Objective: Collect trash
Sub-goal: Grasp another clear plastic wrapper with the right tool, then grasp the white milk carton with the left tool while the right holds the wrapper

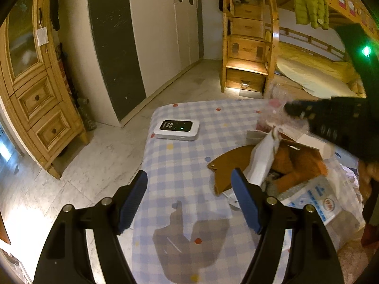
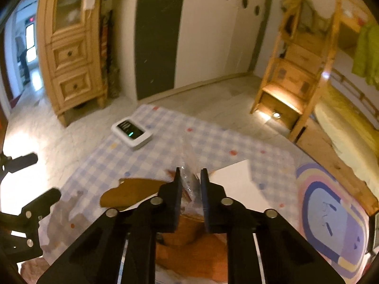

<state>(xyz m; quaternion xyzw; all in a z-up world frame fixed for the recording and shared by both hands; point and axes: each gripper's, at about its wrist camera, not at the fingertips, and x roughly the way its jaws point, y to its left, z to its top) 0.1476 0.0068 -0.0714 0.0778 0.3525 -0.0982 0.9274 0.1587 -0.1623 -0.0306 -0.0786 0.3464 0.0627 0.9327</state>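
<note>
My right gripper (image 2: 191, 177) is shut on a clear crinkled plastic wrapper (image 2: 189, 184) and holds it above a white trash bag (image 1: 319, 203) with orange and brown scraps inside (image 1: 298, 163). In the left wrist view the right gripper (image 1: 291, 110) comes in from the right with the wrapper (image 1: 274, 108) over the bag. My left gripper (image 1: 189, 189) is open and empty above the checked tablecloth (image 1: 180, 170), left of the bag. A brown cardboard piece (image 1: 227, 170) lies beside the bag; it also shows in the right wrist view (image 2: 130, 191).
A white device with a black screen and green light (image 1: 176, 129) sits near the table's far left edge. A white sheet (image 2: 234, 179) lies on the table. A wooden cabinet (image 1: 35, 90), white wardrobe (image 1: 161, 28), bunk bed stairs (image 1: 246, 54) and a colourful rug (image 2: 331, 210) surround the table.
</note>
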